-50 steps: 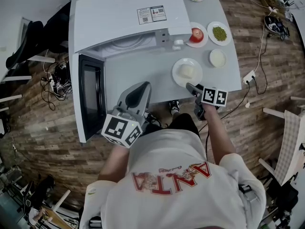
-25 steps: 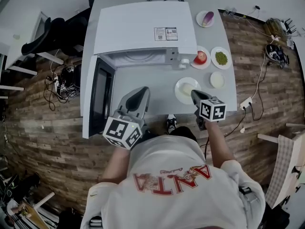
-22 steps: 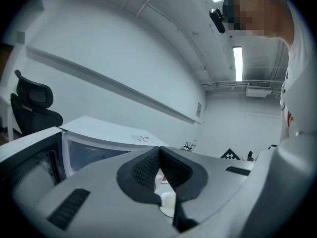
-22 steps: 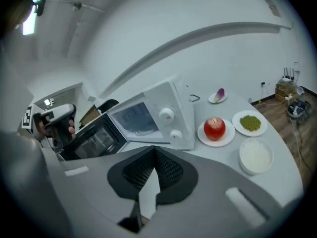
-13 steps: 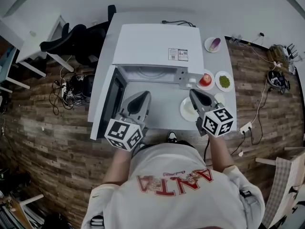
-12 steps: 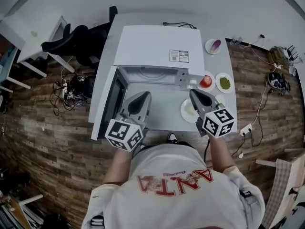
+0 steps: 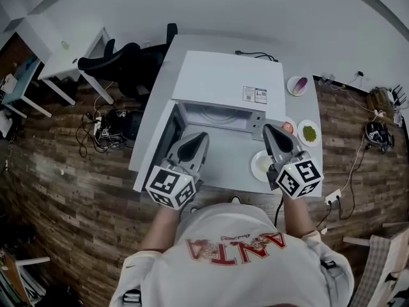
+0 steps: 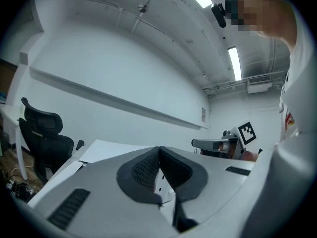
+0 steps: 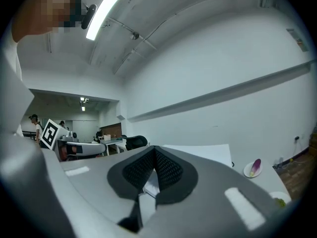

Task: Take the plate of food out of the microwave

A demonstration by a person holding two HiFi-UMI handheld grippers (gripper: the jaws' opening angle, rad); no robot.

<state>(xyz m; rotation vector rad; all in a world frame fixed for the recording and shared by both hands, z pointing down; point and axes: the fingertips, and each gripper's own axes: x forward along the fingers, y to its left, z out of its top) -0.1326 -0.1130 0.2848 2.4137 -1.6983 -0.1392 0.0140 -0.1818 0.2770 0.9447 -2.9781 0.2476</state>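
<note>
white plate [image 7: 261, 167] of food sits on the grey counter [image 7: 227, 165], out in front of the microwave [image 7: 227, 88], by its right corner. the door [image 7: 156, 147] stands open on the microwave's left. left claw [image 7: 199, 137] and right claw [image 7: 269, 129] are both clenched and empty, up in front of the microwave.

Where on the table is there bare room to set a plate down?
The tabletop in front of the microwave, between its open door and the white plate, is bare. The right edge is crowded with small plates.
</note>
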